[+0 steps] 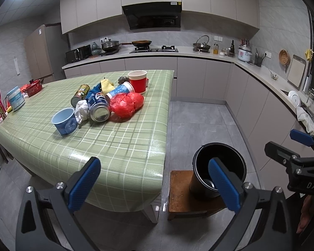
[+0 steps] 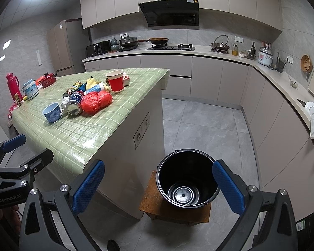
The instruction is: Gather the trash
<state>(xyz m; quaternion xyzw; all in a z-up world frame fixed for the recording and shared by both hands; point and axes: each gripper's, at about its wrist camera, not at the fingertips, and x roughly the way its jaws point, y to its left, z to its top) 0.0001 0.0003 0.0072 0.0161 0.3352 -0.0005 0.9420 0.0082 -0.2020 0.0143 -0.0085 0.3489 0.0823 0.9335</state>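
Observation:
A pile of trash lies on the green checked table (image 1: 119, 146) (image 2: 79, 133): a red plastic bag (image 1: 126, 103) (image 2: 96, 102), a blue can (image 1: 99, 108) (image 2: 75, 103) on its side, a green can (image 1: 80, 94) (image 2: 73, 89), a crumpled white tissue (image 1: 81, 109), a light blue cup (image 1: 64, 121) (image 2: 52, 112) and a red cup (image 1: 137, 81) (image 2: 115, 80). An empty black bucket (image 1: 219, 167) (image 2: 187, 179) stands on a wooden stool (image 1: 182, 196) (image 2: 152, 200) beside the table. My left gripper (image 1: 155, 183) is open over the table's near corner. My right gripper (image 2: 158, 188) is open above the bucket.
Kitchen counters (image 1: 198, 55) (image 2: 219, 55) run along the back and right walls with a stove, pots and a rice cooker (image 1: 245, 53). A red pot (image 1: 33, 87), a white jar (image 1: 15, 101) and a red thermos (image 2: 13, 83) stand at the table's far left. The floor is grey tile (image 1: 198, 121).

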